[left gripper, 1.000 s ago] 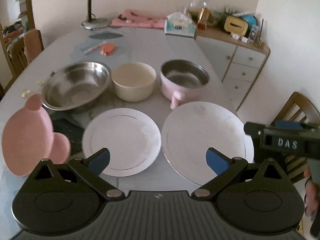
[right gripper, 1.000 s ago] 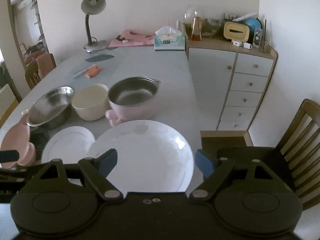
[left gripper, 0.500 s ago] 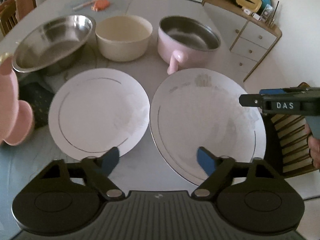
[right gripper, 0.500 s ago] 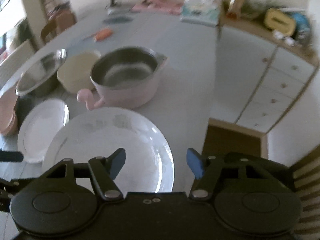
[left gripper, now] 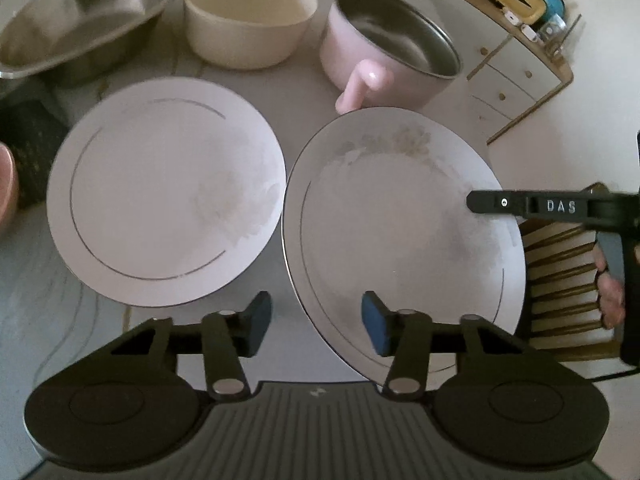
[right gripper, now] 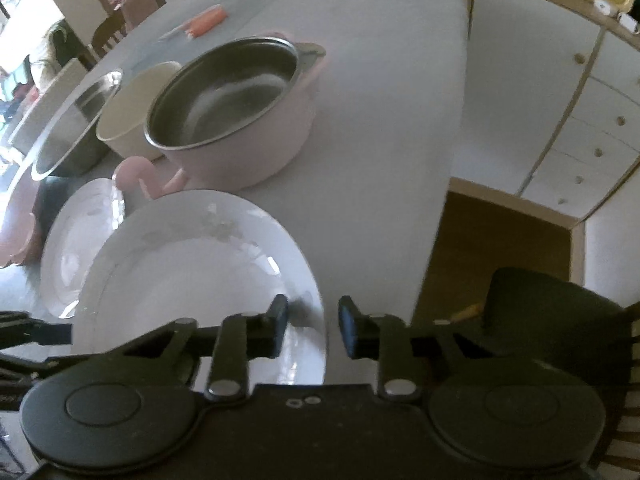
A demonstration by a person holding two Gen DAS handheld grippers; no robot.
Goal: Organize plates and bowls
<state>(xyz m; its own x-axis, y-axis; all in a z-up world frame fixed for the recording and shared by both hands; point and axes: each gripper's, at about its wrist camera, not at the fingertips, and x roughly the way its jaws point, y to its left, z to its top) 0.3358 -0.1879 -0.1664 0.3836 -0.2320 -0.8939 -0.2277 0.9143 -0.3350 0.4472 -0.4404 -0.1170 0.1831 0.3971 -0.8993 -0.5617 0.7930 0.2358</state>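
A large white plate [left gripper: 400, 232] lies on the table near its right edge, with a smaller white plate [left gripper: 164, 192] to its left. My left gripper [left gripper: 316, 324] hangs over the large plate's left rim. Its jaws are closing with the rim between them, and the pads are still clear of it. My right gripper [right gripper: 314, 324] straddles the same plate [right gripper: 192, 264] at its right rim. Its jaws are also closing, with a gap still showing at the pads. One of the right gripper's fingers [left gripper: 492, 203] reaches over the plate in the left wrist view.
Behind the plates stand a steel bowl [left gripper: 80, 28], a cream bowl [left gripper: 248, 20] and a pink pot [left gripper: 392, 48] whose handle nearly touches the large plate. A pink dish [left gripper: 6, 188] sits far left. A chair [left gripper: 560, 280] and drawers [right gripper: 580, 120] are beyond the table's right edge.
Both grippers have come down and tilted toward the large plate, one at each side of its rim. Both pairs of jaws have narrowed from wide open.
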